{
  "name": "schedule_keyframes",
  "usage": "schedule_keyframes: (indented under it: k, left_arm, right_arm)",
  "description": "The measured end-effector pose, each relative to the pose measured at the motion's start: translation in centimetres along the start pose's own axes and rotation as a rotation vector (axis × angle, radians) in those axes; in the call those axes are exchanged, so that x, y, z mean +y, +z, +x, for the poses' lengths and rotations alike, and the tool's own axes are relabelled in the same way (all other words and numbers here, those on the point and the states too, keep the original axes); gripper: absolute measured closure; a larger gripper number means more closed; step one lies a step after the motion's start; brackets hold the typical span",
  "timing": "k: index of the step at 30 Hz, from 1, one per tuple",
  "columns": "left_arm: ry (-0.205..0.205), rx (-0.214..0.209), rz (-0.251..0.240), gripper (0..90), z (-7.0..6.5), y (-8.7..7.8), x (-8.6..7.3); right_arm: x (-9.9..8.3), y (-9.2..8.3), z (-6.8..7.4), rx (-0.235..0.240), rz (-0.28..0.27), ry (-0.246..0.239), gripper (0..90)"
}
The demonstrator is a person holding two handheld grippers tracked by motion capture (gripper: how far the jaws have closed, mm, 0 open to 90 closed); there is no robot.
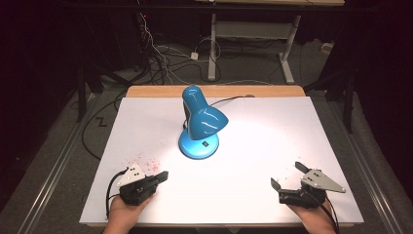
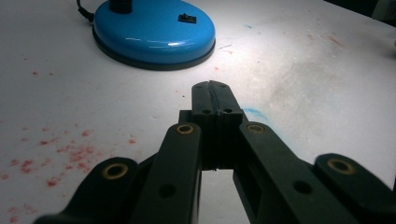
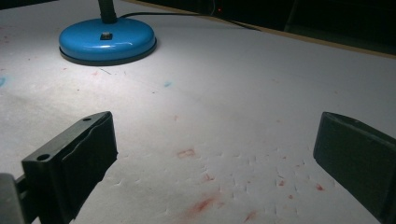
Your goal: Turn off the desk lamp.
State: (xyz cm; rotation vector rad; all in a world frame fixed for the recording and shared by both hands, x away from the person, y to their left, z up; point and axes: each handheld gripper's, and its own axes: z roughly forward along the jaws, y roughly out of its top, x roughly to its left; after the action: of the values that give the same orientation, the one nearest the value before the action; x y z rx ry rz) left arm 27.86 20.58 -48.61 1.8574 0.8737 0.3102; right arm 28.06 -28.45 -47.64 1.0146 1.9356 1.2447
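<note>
A blue desk lamp (image 1: 202,122) stands lit near the middle of the white table (image 1: 272,131), its round base (image 2: 154,30) (image 3: 107,39) toward the front. My left gripper (image 1: 163,176) lies at the front left, held by a hand; its jaws are pressed together with nothing between them (image 2: 215,93). My right gripper (image 1: 288,176) sits at the front right, also hand-held. Its jaws stand wide apart over bare table (image 3: 215,154), empty.
Red specks (image 1: 146,163) stain the sheet near the left gripper, and faint red marks (image 3: 205,203) lie under the right one. The lamp's black cord (image 1: 229,100) runs toward the back edge. Beyond the table are a dark floor, cables and another table's legs (image 1: 212,48).
</note>
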Motion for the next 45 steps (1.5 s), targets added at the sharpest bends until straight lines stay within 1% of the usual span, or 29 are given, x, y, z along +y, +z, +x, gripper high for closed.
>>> schedule_keyframes:
  k: [1, 4, 6, 8, 11, 13, 14, 15, 20, 22, 24, 27, 30, 32, 35, 41, 45]
  left_arm:
    - [0.014, 0.006, 0.0, 88.0, -0.3, 0.1, 0.3]
    - [0.026, -0.004, -0.005, 87.9, -0.8, 0.4, 1.0]
    - [0.022, -0.012, -0.009, 87.9, -0.9, 0.7, 1.5]
    - [0.021, -0.013, -0.014, 87.9, -0.8, 1.2, 2.1]
    - [0.022, -0.008, -0.019, 88.0, -0.8, 1.6, 2.5]
    - [0.018, -0.014, -0.029, 87.9, -0.8, 2.0, 2.9]
    - [0.016, -0.014, -0.034, 88.0, -0.8, 2.5, 3.1]
    - [0.016, -0.014, -0.034, 88.0, -0.8, 2.5, 3.1]
    - [0.014, -0.014, -0.023, 88.0, -0.9, 3.9, 3.3]
    - [0.021, -0.012, -0.027, 88.0, -1.0, 4.5, 3.4]
    - [0.013, -0.015, -0.028, 88.0, -1.0, 5.1, 3.5]
    - [0.014, -0.02, -0.034, 88.0, -1.0, 5.6, 3.6]
    - [0.009, -0.023, -0.025, 88.0, -0.9, 6.2, 3.7]
    - [0.018, -0.015, -0.022, 88.0, -0.9, 6.6, 3.7]
    - [0.021, -0.012, -0.021, 88.0, -0.6, 7.1, 3.7]
    - [0.023, 0.001, -0.032, 88.0, -0.3, 7.4, 3.9]
    - [0.02, 0.0, -0.041, 88.0, -0.1, 7.9, 4.1]
  right_arm:
    - [-0.1, 0.0, 0.0, 0.0, 0.003, -0.002, 0.3]
    - [-0.2, 0.1, -0.1, -0.002, 0.009, 0.005, 0.3]
    - [-0.2, 0.1, -0.1, -0.002, 0.008, 0.005, 0.3]
    - [-0.2, 0.0, -0.2, -0.003, 0.007, 0.01, 0.3]
    - [-0.2, 0.0, -0.2, -0.004, 0.007, 0.011, 0.3]
    - [-0.2, 0.0, -0.2, -0.004, 0.006, 0.007, 0.3]
    - [-0.2, 0.0, -0.2, -0.003, 0.005, 0.007, 0.3]
    - [-0.2, 0.0, -0.2, -0.003, 0.005, 0.007, 0.3]
    - [-0.2, 0.0, -0.2, -0.001, 0.005, 0.008, 0.3]
    - [-0.2, 0.0, -0.2, -0.001, 0.005, 0.009, 0.3]
    - [-0.2, 0.0, -0.2, 0.0, 0.005, 0.009, 0.3]
    - [-0.2, 0.0, -0.2, 0.0, 0.005, 0.007, 0.3]
    - [-0.1, 0.0, -0.2, 0.0, 0.002, 0.009, 0.3]
    - [-0.2, 0.0, -0.2, 0.001, 0.003, 0.013, 0.3]
    - [-0.2, 0.0, -0.3, 0.002, 0.008, 0.018, 0.3]
    - [-0.2, -0.1, -0.4, -0.002, 0.003, 0.018, 0.3]
    - [-0.2, -0.1, -0.5, -0.004, 0.005, 0.022, 0.3]
